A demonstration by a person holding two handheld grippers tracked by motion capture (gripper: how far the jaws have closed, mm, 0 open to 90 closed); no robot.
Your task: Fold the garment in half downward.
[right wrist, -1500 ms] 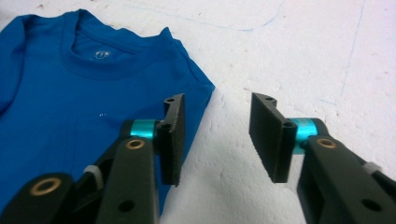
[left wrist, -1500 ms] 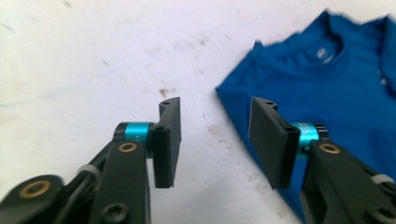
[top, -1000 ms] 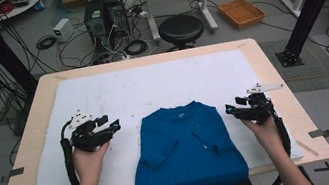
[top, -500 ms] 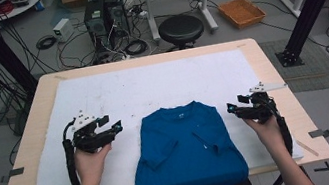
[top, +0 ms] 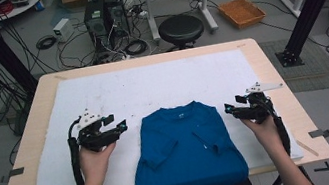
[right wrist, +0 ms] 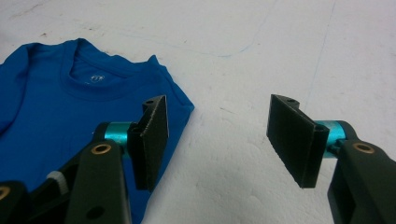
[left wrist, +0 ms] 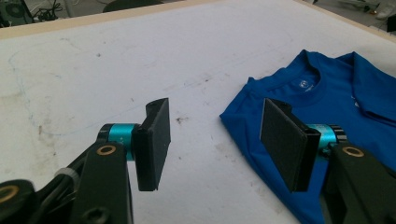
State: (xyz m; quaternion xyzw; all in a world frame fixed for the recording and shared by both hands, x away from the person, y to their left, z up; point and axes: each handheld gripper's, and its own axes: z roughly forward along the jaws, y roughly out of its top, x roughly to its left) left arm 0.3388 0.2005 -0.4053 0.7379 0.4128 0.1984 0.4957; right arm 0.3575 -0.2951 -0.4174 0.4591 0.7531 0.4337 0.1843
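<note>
Since earlier frame, our claws widen slightly; hands barely shift. Left claw [top: 120, 127] and right claw [top: 230, 110] released, empty, flanking blue T-shirt [top: 188, 154] at desk [top: 270, 72] near edge, sleeves folded in. Risk we see: hem overhangs edge, uneven pinch drags shirt off.

Even, soft indoor light falls from above, bright on the white mat [top: 152, 89], dimmer over the far floor with its cables. Shadows are faint and short, just under the grippers. No strong glare. The high view is slightly soft and grainy, with mild bending at its edges. Both gripper views are sharp on the jaws, and the blue shirt [left wrist: 336, 107] stays fairly crisp.
</note>
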